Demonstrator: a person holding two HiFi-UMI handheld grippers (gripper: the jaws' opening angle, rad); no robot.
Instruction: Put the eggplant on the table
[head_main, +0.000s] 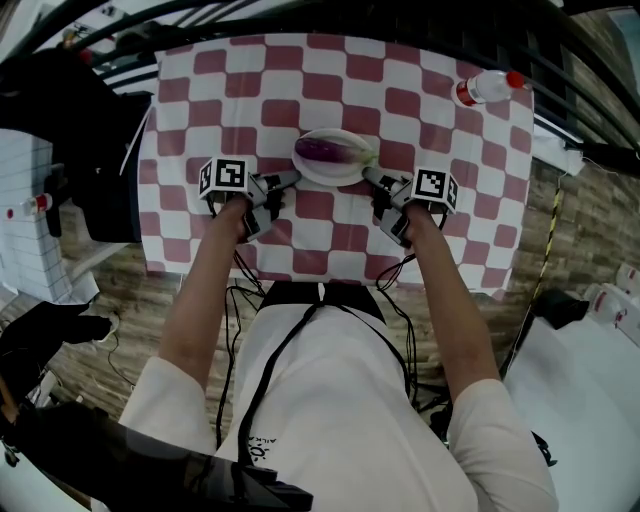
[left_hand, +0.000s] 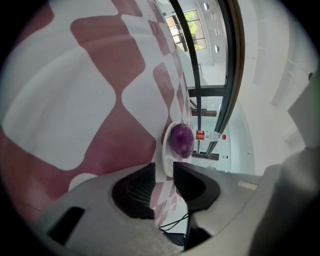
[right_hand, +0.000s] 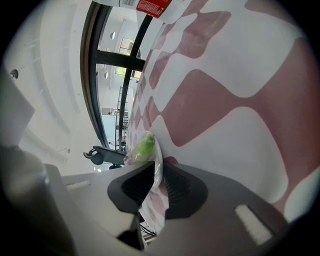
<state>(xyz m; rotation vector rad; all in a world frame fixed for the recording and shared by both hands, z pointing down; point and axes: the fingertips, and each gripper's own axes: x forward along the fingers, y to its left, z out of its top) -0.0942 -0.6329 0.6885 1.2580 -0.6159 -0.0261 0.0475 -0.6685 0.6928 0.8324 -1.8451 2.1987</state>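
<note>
A purple eggplant (head_main: 335, 150) with a green stem end lies on a white plate (head_main: 310, 172), which rests on the red-and-white checked tablecloth (head_main: 330, 80). My left gripper (head_main: 292, 178) is at the plate's left rim and my right gripper (head_main: 368, 178) is at its right rim. In the left gripper view the left gripper (left_hand: 164, 170) is open, with the plate's rim (left_hand: 165, 150) at the gap and the eggplant (left_hand: 181, 140) just beyond. In the right gripper view the right gripper (right_hand: 157, 172) is shut on the plate's rim (right_hand: 158, 160), and the eggplant's green end (right_hand: 145, 147) shows above it.
A clear plastic bottle (head_main: 490, 87) with a red cap lies at the table's far right corner; the bottle (left_hand: 207, 135) also shows beyond the plate in the left gripper view. Dark railings run behind the table. Cables hang at the near edge.
</note>
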